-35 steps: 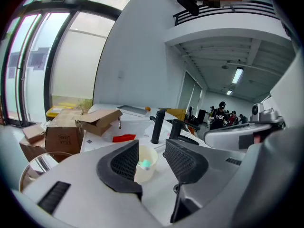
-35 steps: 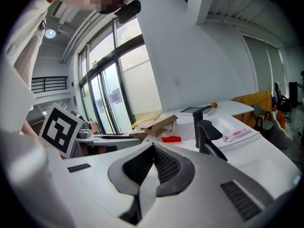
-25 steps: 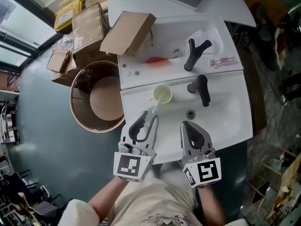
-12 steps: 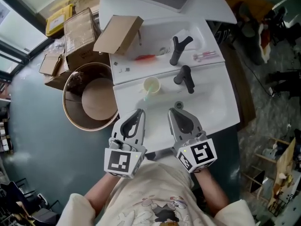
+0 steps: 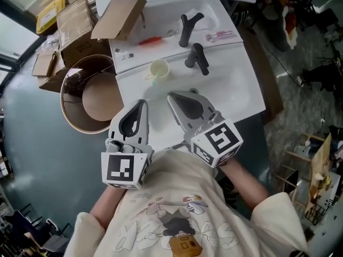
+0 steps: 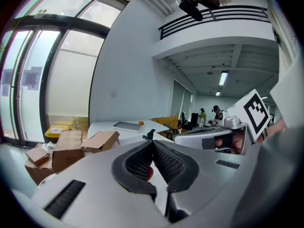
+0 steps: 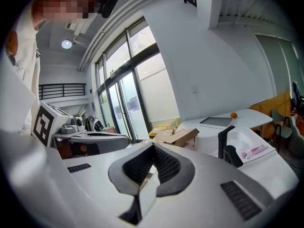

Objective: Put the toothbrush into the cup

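Note:
A pale yellow cup stands on the white sink's rim, with a light green toothbrush leaning out of it toward the lower left. My left gripper is drawn back below the cup, well apart from it. Its jaws have just been closing and now meet with nothing between them, as the left gripper view confirms. My right gripper hovers beside it over the basin, also shut and empty; its tips touch in the right gripper view.
Two black taps stand behind the basin. A red toothbrush and pink packets lie on the counter. A cardboard box overhangs its left end, with a round brown bin on the floor.
Both grippers have pulled back from the cup toward the person and risen. The left jaws went from open to shut. The toothbrush stays in the cup.

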Motion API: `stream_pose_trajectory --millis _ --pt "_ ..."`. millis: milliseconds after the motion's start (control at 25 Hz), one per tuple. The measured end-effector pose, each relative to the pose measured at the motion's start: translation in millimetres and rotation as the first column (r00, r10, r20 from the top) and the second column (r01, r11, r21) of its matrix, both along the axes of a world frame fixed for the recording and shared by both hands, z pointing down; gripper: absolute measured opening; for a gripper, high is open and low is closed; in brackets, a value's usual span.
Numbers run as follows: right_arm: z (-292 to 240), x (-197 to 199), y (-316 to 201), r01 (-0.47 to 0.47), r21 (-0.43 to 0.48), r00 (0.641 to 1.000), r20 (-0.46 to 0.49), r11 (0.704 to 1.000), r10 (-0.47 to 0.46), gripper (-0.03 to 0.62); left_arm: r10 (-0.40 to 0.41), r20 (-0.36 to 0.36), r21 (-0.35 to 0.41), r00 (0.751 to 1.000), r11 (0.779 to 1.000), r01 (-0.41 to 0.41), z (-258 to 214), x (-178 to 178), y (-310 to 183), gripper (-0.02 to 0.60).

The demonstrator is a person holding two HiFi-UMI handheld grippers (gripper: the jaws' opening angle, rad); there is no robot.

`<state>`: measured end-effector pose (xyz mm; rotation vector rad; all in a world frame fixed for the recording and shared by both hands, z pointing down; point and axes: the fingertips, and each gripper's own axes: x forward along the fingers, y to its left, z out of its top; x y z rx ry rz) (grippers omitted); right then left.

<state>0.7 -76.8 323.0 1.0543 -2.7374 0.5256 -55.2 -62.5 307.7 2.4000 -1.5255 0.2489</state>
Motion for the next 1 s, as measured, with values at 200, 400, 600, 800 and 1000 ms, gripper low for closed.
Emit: stream_pose_trajectory --millis 200,400,600,800,1000 --pt "-6 -8 1 0.037 0.012 0.999 0.002 0.999 -0.037 0.016 -0.021 0.007 0.003 1.0 1.0 0.021 -5 -8 -1 0.014" --pt "1 -10 9 0.009 -0.029 1.0 0.031 1.0 -0.008 0.015 -0.014 -0.031 -0.023 0.999 1.0 0.013 -8 -6 6 0.014" --pt "-6 -7 15 -0.019 -0.027 0.999 0.048 0.999 0.02 0.015 -0.009 -0.04 -0.032 0.999 0.999 0.008 -10 -5 10 0.014" --pt "-14 -3 31 -0.08 -0.046 0.992 0.091 0.996 0.084 0.015 0.013 -0.101 -0.06 0.995 0.998 -0.019 -8 -1 18 0.014" --pt "-19 -15 39 -0.1 -0.017 0.994 0.051 0.995 0.101 0.015 0.025 -0.091 -0.051 0.996 0.998 -0.029 -13 -5 23 0.014"
